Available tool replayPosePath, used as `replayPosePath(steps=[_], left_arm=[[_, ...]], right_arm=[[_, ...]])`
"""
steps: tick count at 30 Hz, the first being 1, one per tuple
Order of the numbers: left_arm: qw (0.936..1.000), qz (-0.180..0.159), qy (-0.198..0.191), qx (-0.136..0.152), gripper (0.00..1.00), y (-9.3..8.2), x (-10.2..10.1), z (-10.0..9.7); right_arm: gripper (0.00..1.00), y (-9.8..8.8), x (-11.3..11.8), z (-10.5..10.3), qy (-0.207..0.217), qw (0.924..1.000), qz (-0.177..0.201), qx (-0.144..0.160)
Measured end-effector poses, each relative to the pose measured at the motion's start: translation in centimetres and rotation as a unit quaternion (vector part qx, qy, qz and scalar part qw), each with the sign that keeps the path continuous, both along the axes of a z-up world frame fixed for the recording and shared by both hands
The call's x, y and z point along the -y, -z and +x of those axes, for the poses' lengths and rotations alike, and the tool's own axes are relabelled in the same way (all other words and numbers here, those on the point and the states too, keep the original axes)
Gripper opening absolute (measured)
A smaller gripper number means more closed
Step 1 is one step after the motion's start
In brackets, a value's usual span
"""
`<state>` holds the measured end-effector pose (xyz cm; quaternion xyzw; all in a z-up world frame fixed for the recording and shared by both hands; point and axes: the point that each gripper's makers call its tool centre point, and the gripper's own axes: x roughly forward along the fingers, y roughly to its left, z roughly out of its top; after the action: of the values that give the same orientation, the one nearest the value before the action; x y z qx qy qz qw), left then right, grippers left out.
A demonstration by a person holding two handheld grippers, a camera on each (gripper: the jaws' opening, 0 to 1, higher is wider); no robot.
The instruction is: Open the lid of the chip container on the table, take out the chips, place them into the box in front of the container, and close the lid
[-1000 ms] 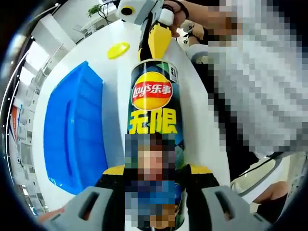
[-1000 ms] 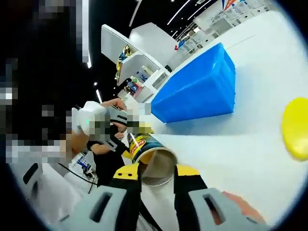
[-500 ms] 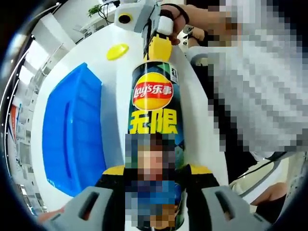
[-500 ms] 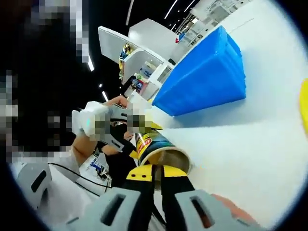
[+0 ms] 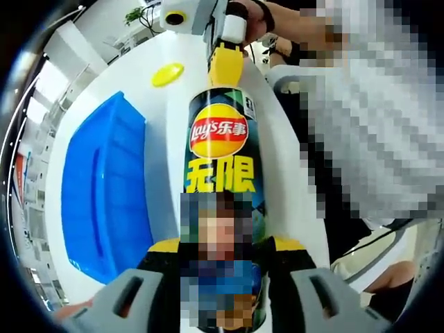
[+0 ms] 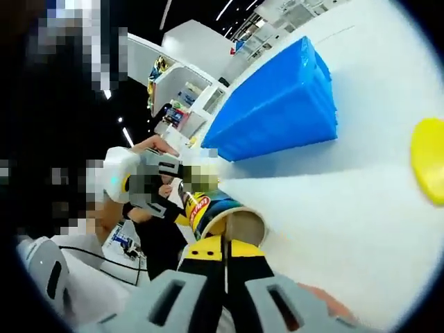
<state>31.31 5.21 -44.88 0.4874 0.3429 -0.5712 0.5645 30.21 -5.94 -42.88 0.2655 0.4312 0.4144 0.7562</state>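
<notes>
The chip can (image 5: pixel 219 149), black with a yellow and red logo, lies lengthwise between my left gripper's jaws (image 5: pixel 220 253), which are shut on its lower part. Its open mouth (image 6: pixel 239 227) points away from that gripper and shows a pale inside; no chips can be made out. My right gripper (image 6: pixel 225 243) sits right at the mouth's rim with its yellow-tipped jaws pressed together, and it appears beyond the can's far end (image 5: pixel 226 64) in the left gripper view. The yellow lid (image 5: pixel 169 73) lies loose on the white table (image 6: pixel 347 208). The blue box (image 5: pixel 104 187) stands beside the can.
A person in a light sleeve (image 5: pixel 374 118) stands close on the right of the left gripper view. Their hand (image 6: pixel 149 182) holds the left gripper. The lid (image 6: pixel 429 170) lies near the blue box (image 6: pixel 277 118). Shelving stands beyond the table's far edge.
My right gripper's jaws, spread around the can's mouth a second ago, have closed together at its rim. The can stays held in the left gripper.
</notes>
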Motion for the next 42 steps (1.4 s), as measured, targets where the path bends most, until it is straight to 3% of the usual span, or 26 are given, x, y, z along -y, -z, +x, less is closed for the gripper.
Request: replayPosePath(steps=[7, 9, 12, 20, 24, 28, 30, 31, 32, 33, 34, 35, 36, 39, 42], left_arm=[[1.0, -0.001, -0.005, -0.004, 0.46, 0.0, 0.2, 0.0], [1.0, 0.001, -0.001, 0.0, 0.46, 0.0, 0.2, -0.1], [1.0, -0.002, -0.002, -0.002, 0.46, 0.0, 0.2, -0.1], [0.9998, -0.016, -0.008, -0.007, 0.46, -0.1, 0.7, 0.0], [0.9998, -0.016, -0.009, -0.005, 0.46, -0.2, 1.0, -0.1], [0.9999, -0.012, -0.008, -0.003, 0.46, -0.1, 0.9, -0.1], [0.9998, -0.013, -0.015, -0.001, 0.46, -0.1, 0.8, 0.1], [0.9994, 0.031, -0.013, 0.012, 0.46, -0.1, -0.8, 0.7], [0.9992, 0.031, -0.006, 0.026, 0.46, 0.1, -1.4, 1.1], [0.9995, 0.017, 0.004, 0.025, 0.46, 0.0, -1.2, 1.1], [0.9998, 0.013, -0.009, 0.015, 0.46, -0.1, -1.3, 1.1], [0.9997, 0.015, -0.01, 0.014, 0.46, 0.0, -1.2, 1.1], [0.9995, 0.025, -0.006, 0.016, 0.46, 0.2, -1.1, 1.0], [0.9996, 0.023, -0.004, 0.014, 0.47, 0.1, -0.9, 1.0], [0.9997, 0.021, -0.004, 0.013, 0.47, 0.1, -0.9, 0.9]], right_arm=[[0.0, 0.2, 0.2, 0.1, 0.002, 0.9998, -0.022, 0.004], [0.0, 0.2, 0.2, 0.0, -0.001, 0.9991, -0.041, 0.008], [0.0, 0.1, 0.6, 0.4, -0.002, 0.9949, -0.092, 0.042], [0.0, 0.0, 1.3, 0.7, 0.006, 0.9927, -0.112, 0.044], [0.0, -0.1, 1.6, 0.8, 0.012, 0.9871, -0.145, 0.067], [0.0, -0.2, 1.7, 0.7, 0.011, 0.9852, -0.155, 0.073], [0.0, -0.5, 2.3, 0.7, 0.028, 0.9909, -0.125, 0.04], [0.0, -0.9, 2.7, 0.8, 0.042, 0.9933, -0.106, 0.022], [0.0, -1.2, 3.4, 1.1, 0.058, 0.9938, -0.094, 0.014], [0.0, -1.3, 4.2, 1.6, 0.073, 0.9923, -0.097, 0.026], [0.0, -1.4, 5.3, 2.5, 0.086, 0.9864, -0.123, 0.067], [0.0, -1.5, 6.2, 3.2, 0.087, 0.9742, -0.167, 0.125], [0.0, -1.4, 5.8, 2.8, 0.065, 0.9731, -0.179, 0.131], [0.0, -1.6, 4.1, 2.2, 0.053, 0.9859, -0.121, 0.103], [0.0, -1.1, 4.1, 2.0, 0.041, 0.9873, -0.114, 0.103]])
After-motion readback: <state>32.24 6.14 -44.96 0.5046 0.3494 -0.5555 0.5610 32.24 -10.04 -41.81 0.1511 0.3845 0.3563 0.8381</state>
